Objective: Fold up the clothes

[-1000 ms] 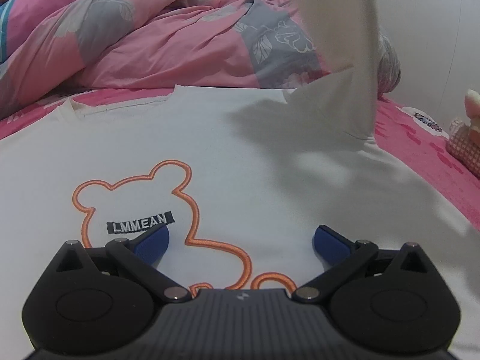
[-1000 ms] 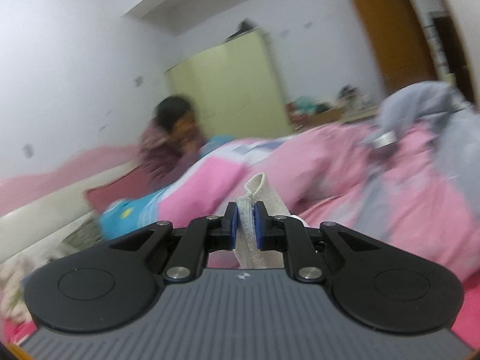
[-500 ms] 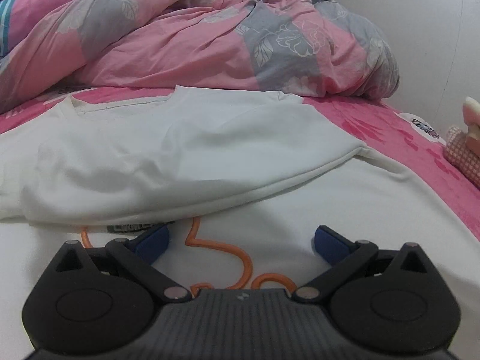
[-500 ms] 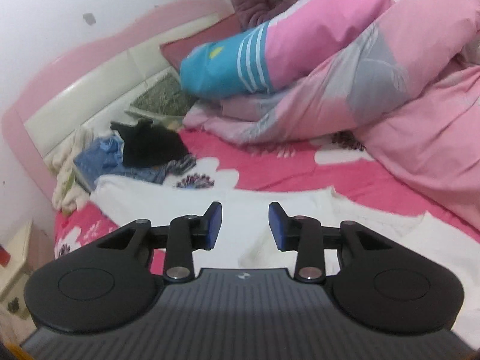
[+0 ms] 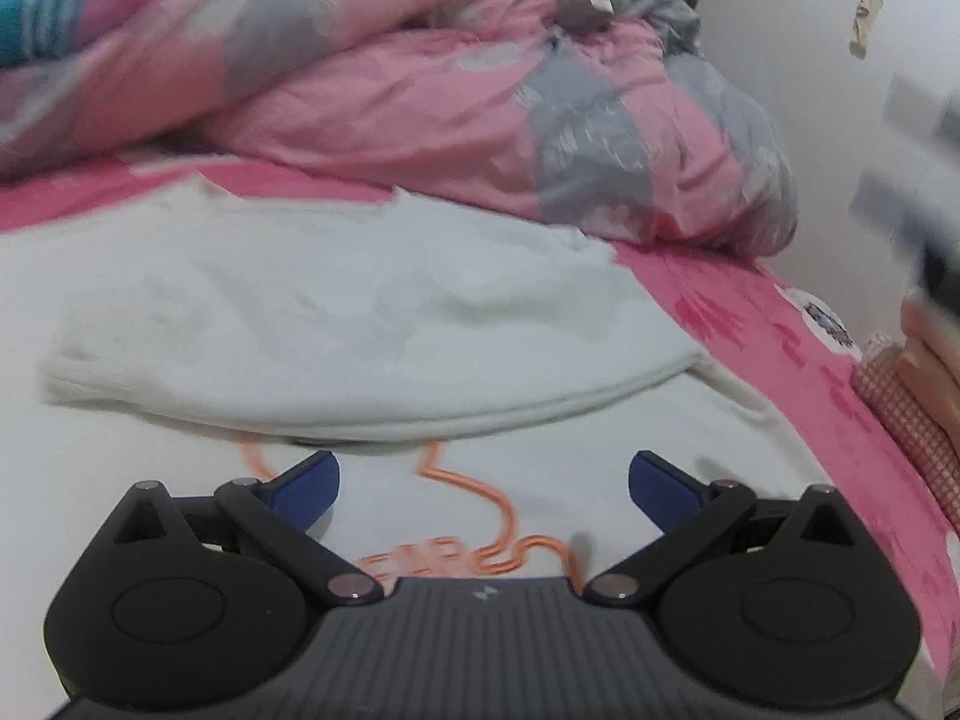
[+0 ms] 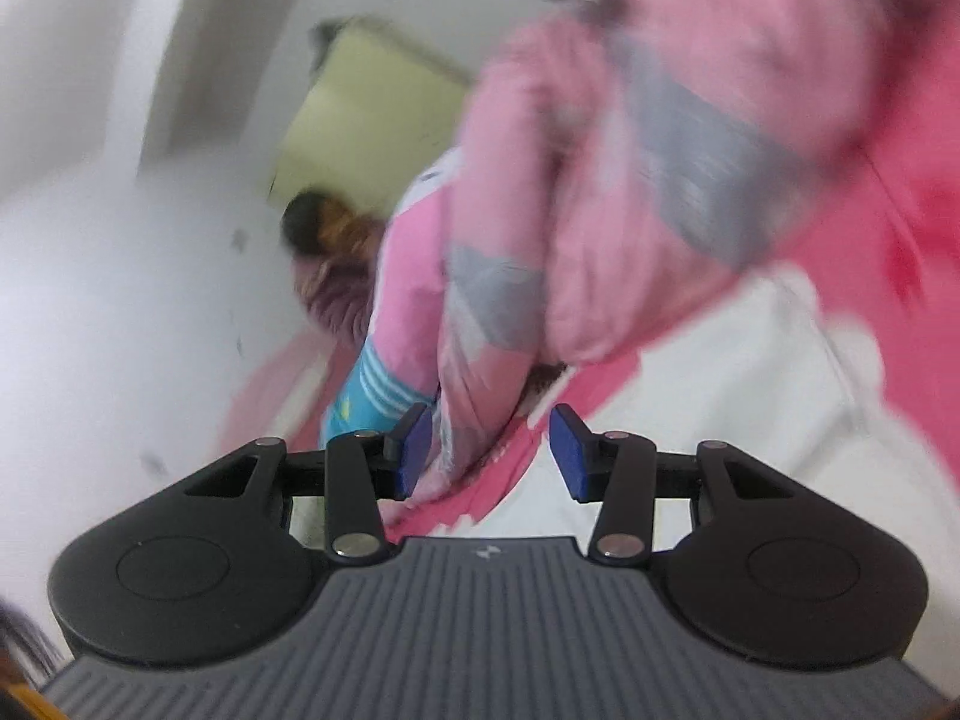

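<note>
Left wrist view: a white T-shirt [image 5: 360, 312] is seen spread on the pink bed [image 5: 780, 324], its right side already laid over the orange print. The left tongs [image 5: 483, 483] are held spread and empty above it. The right tongs [image 6: 491, 450], just opened, are spread with nothing between them. Light, limp, creasing cloth is judged; a hem or folded edge is best pinched.

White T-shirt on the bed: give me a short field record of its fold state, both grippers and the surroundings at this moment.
garment: white T-shirt, flat on the pink bedsheet
fold state: one flap folded across the chest, covering most of the orange bear outline
left gripper: jaws wide apart, empty, above the shirt
right gripper: jaws have just been opening, nothing between them, view blurred
behind: pink and grey quilt
</note>
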Demonstrator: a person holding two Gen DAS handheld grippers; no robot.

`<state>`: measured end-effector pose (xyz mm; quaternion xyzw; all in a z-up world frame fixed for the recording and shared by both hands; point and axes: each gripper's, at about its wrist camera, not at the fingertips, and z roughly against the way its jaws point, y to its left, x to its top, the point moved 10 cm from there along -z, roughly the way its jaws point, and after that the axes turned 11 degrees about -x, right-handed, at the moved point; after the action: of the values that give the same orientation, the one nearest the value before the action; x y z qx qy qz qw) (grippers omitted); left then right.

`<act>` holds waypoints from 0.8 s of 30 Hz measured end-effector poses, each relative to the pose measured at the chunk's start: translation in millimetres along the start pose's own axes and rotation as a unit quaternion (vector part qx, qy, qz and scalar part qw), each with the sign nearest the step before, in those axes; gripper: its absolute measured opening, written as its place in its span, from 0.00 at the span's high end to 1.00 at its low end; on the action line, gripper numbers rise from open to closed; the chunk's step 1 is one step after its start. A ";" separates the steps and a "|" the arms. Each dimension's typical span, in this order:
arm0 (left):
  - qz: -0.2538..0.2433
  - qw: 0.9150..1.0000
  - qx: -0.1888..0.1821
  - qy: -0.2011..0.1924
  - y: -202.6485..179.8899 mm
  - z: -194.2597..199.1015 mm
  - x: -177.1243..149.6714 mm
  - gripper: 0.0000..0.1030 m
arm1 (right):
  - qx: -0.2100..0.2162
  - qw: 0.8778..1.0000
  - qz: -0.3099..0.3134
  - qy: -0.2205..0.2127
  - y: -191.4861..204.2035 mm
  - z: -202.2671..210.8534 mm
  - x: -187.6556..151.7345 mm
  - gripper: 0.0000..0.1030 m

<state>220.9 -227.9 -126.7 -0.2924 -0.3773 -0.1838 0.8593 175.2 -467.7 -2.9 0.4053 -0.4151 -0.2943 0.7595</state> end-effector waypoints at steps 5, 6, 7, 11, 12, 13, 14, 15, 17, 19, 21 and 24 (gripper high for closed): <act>0.039 0.996 0.080 -0.028 65.9 36.5 17.2 0.00 | 0.005 0.990 -0.137 0.008 -97.5 -34.8 -30.6 0.60; 0.052 0.993 0.098 -0.033 82.4 41.9 20.4 0.01 | -0.006 0.990 -0.139 0.004 -109.7 -40.7 -34.5 0.61; 0.065 0.990 0.117 -0.038 98.8 47.4 23.6 0.04 | -0.018 0.990 -0.137 -0.003 -120.4 -45.6 -37.5 0.61; 0.129 0.981 0.139 -0.024 154.2 34.1 28.1 0.25 | -0.023 0.989 -0.139 -0.041 -146.5 -53.8 -35.6 0.61; 0.139 0.980 0.140 -0.018 162.4 27.7 28.7 0.27 | -0.018 0.989 -0.140 -0.051 -150.7 -53.8 -33.7 0.61; 0.145 0.979 0.141 -0.018 168.9 22.7 30.2 0.30 | -0.013 0.988 -0.140 -0.060 -154.9 -52.6 -31.8 0.61; 0.142 0.979 0.145 -0.024 171.8 20.0 33.2 0.38 | -0.010 0.988 -0.139 -0.069 -159.2 -50.2 -30.1 0.61; 0.136 0.979 0.149 -0.029 172.7 18.0 36.2 0.44 | -0.006 0.988 -0.137 -0.077 -162.5 -47.6 -28.7 0.61; 0.125 0.980 0.153 -0.030 172.2 13.5 39.5 0.78 | -0.004 0.988 -0.125 -0.088 -165.3 -42.9 -26.3 0.62; 0.110 0.980 0.161 -0.027 170.6 10.6 39.1 0.90 | -0.016 0.990 -0.096 -0.098 -164.2 -39.6 -24.4 0.62; 0.100 0.980 0.169 -0.039 169.6 18.4 40.6 0.94 | -0.025 0.991 -0.073 -0.107 -163.9 -36.7 -22.6 0.62; 0.101 0.977 0.173 -0.074 168.1 39.1 49.4 0.95 | -0.031 0.991 -0.067 -0.113 -167.9 -34.4 -20.5 0.65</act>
<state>321.9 -79.5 -129.2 -0.1884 -0.4342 -0.0053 0.8809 176.7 -522.5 -166.5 0.3730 -0.4608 -0.4013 0.6982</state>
